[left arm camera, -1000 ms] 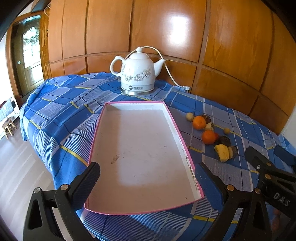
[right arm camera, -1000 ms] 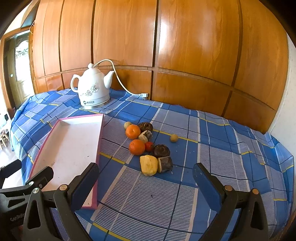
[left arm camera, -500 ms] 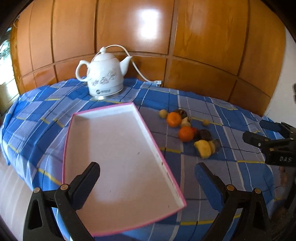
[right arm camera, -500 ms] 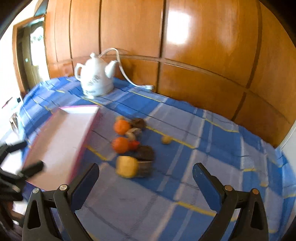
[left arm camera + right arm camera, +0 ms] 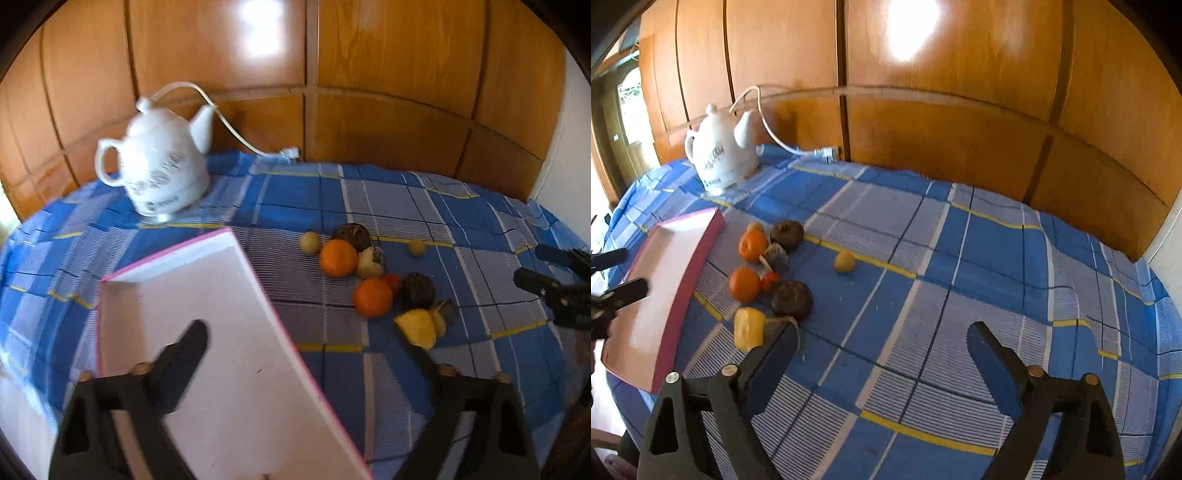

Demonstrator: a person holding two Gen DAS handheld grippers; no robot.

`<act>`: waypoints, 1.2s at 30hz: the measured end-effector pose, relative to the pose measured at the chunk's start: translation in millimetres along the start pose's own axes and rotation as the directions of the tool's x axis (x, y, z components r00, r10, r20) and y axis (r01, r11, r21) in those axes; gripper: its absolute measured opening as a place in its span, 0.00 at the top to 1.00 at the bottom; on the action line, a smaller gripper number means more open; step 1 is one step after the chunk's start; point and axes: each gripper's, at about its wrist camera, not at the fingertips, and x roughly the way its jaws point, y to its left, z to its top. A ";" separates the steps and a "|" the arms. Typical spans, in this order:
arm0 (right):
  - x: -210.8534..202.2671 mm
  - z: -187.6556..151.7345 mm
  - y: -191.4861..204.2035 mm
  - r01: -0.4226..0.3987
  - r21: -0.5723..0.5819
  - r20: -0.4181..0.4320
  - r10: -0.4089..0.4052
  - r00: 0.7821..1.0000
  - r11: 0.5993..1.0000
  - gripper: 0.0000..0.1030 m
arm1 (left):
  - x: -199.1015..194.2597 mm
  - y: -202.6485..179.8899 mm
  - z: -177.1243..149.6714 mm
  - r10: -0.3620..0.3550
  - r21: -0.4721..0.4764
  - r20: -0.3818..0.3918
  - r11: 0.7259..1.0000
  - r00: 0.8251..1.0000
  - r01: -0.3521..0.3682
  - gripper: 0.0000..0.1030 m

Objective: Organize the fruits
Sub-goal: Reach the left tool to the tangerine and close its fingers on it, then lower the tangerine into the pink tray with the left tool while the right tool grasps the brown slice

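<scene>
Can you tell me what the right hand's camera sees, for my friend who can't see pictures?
A little pile of fruit, with two oranges and a yellow piece, lies on a blue checked tablecloth beside an empty pink-edged tray. The right gripper hangs open above the cloth, holding nothing. A white kettle stands at the back by a wooden wall.

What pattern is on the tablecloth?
Blue plaid with white and yellow stripes on the tablecloth; clearest in the right wrist view.

Mixed fruits [image 5: 373, 277] clustered on the cloth beside empty pink-edged tray [image 5: 207, 317]
</scene>
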 end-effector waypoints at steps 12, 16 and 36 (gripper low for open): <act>6.5 1.9 -5.3 -0.040 0.053 -0.045 0.043 0.998 0.998 0.14 | 54.7 -42.9 17.7 -0.157 0.061 -0.142 0.984 0.977 0.167 0.48; 8.2 1.5 -5.4 -0.037 0.051 -0.050 0.039 0.998 0.998 0.14 | 79.4 -47.6 20.8 -0.178 0.001 -0.188 0.983 0.966 0.181 0.48; 39.1 -10.8 30.2 -0.279 0.037 -0.199 0.281 0.939 0.960 0.49 | 4.5 10.6 -1.7 -0.216 -0.108 0.000 0.971 0.976 0.215 0.63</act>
